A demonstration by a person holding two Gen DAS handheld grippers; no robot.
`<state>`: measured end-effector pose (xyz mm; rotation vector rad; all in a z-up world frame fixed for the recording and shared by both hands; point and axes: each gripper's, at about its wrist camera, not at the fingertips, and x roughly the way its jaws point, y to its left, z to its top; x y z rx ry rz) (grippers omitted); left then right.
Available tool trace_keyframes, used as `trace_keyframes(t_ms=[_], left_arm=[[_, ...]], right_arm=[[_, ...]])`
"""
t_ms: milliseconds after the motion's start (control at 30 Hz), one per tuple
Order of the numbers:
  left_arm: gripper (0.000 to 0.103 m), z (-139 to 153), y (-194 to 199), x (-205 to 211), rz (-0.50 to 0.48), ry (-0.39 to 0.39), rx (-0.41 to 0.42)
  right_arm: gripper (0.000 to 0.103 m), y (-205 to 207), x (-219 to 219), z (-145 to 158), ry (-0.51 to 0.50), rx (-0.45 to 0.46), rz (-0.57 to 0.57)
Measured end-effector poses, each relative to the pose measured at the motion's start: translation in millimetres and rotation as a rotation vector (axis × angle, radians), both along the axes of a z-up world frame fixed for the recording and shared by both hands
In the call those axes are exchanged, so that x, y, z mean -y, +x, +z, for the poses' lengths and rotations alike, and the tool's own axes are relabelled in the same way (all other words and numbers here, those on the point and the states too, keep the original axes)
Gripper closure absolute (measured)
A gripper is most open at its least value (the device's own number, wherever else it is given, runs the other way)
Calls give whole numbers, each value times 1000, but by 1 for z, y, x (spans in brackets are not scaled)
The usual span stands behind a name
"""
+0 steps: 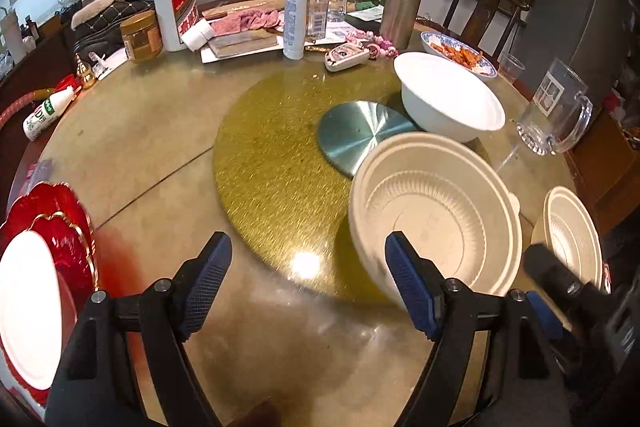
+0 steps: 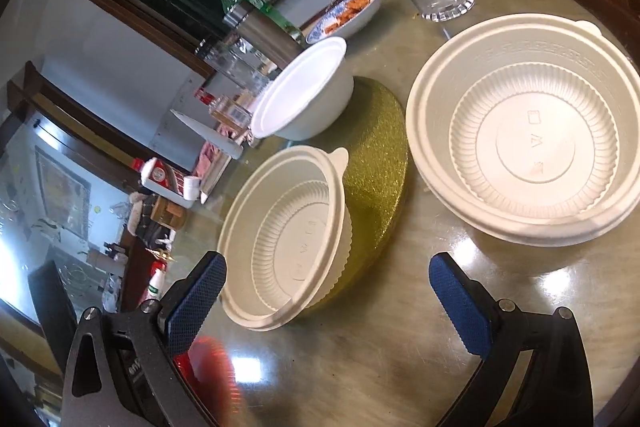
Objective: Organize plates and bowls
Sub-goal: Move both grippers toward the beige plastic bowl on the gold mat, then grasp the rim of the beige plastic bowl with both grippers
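Left gripper (image 1: 308,287): jaws spread wide, nothing between the blue pads — it hangs over bare tabletop at the near edge of the gold turntable (image 1: 280,163).
Right gripper (image 2: 328,297): jaws spread wide and empty; its left finger (image 2: 196,301) sits just beside the rim of the nearer ribbed bowl, and whether it touches cannot be told.
Ribbed bowl, nearer (image 1: 436,227): cream disposable bowl with a rim tab, resting partly on the turntable's edge and partly on the table, just right of the left gripper's right finger (image 1: 412,291).
Ribbed bowls, stacked (image 2: 528,131): two cream bowls nested together, standing on the table to the right of the turntable, well apart from either gripper.
Smooth white bowl (image 1: 448,99): upright at the far side of the turntable, beside the round steel hub (image 1: 360,135).
Red plate (image 1: 60,227): scalloped, gold-edged, at the left table edge — a plain white plate (image 1: 28,307) lies on top of it.
Blue-patterned dish (image 1: 460,57): holds orange food, behind the smooth white bowl.
Glass mug (image 1: 556,111): upright at the right of the table.
Table (image 1: 140,147): round, glossy, crowded along the far side with bottles, a steel flask (image 1: 404,3) and a white liquor bottle (image 1: 176,3).
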<state>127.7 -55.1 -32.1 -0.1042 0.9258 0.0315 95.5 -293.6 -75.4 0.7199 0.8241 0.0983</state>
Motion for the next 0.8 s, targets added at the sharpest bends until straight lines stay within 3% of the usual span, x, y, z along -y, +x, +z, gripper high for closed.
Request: trace_keyframes(t_ms=[33,167,233,333,433,500,800], left_arm=[[24,0,2,3,0,3,3],[24,-2,9,10,-2,19,7],[29,-6,13,12,-6,16,-8],[47,-13,17,15,-13,24,-29],[70,-17,17,18,-36,20,-28],[91,-16,15,24,-65,27,-23],[91,-15,4,25,-62,44,-10]], right_arm=[[12,3,-2,0,-20,-15,8],[48,17,-4,-5,-59,-74,18],[53,23,-5,-7,-70,-92,23],[65,27,-6,-10,-83,-100,27],[74,26,-8,-9,-77,-79,44],[87,25,-13,-5,-86,-61,69],[88,19,-17,-4,-106,-34,96]])
